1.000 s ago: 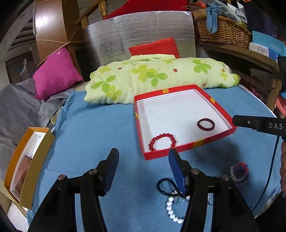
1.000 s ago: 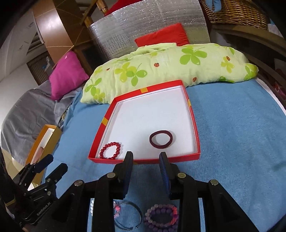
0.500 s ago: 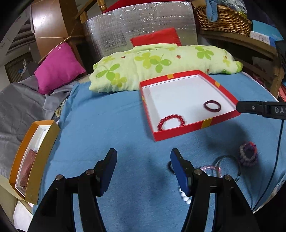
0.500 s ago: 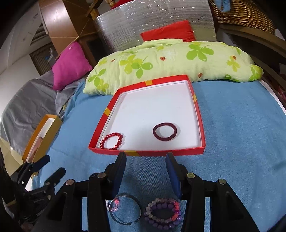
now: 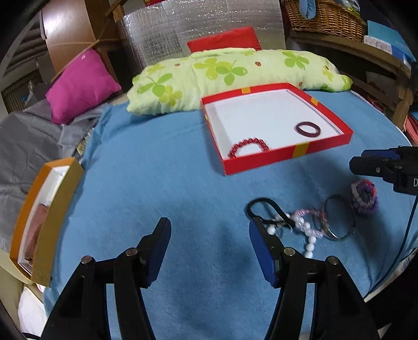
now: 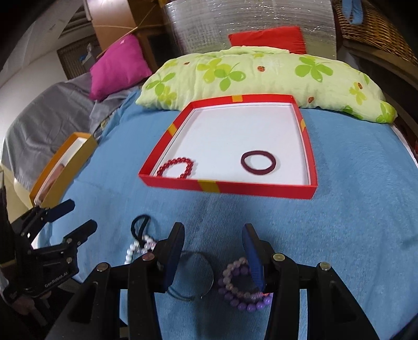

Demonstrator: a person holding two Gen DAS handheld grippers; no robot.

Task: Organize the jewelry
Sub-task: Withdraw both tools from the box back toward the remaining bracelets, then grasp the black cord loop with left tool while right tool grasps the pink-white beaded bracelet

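Note:
A red box (image 5: 261, 160) (image 6: 235, 187) with a white floor lies on the blue cloth. It holds a red bead bracelet (image 5: 248, 146) (image 6: 177, 167) and a maroon band (image 5: 308, 128) (image 6: 258, 162). Loose on the cloth lie a black hair tie (image 5: 261, 205) (image 6: 139, 225), white beads (image 5: 307, 238) (image 6: 135, 248), a thin metal bangle (image 5: 339, 217) (image 6: 193, 274) and a purple bead bracelet (image 5: 364, 194) (image 6: 243, 285). My left gripper (image 5: 209, 235) (image 6: 70, 217) is open and empty, left of the pile. My right gripper (image 6: 213, 240) (image 5: 378, 164) is open above the bangle and purple bracelet.
An orange-gold box (image 5: 44, 209) (image 6: 62, 167) sits at the cloth's left edge. A green clover pillow (image 5: 222, 75) (image 6: 261, 73) lies right behind the red box, and a pink cushion (image 5: 81, 83) lies farther left. A wicker basket (image 5: 324, 15) stands on a shelf at back right.
Both grippers have drawn back from the red box and sunk toward the cloth. The right jaws have spread wider. More of the loose jewelry now shows.

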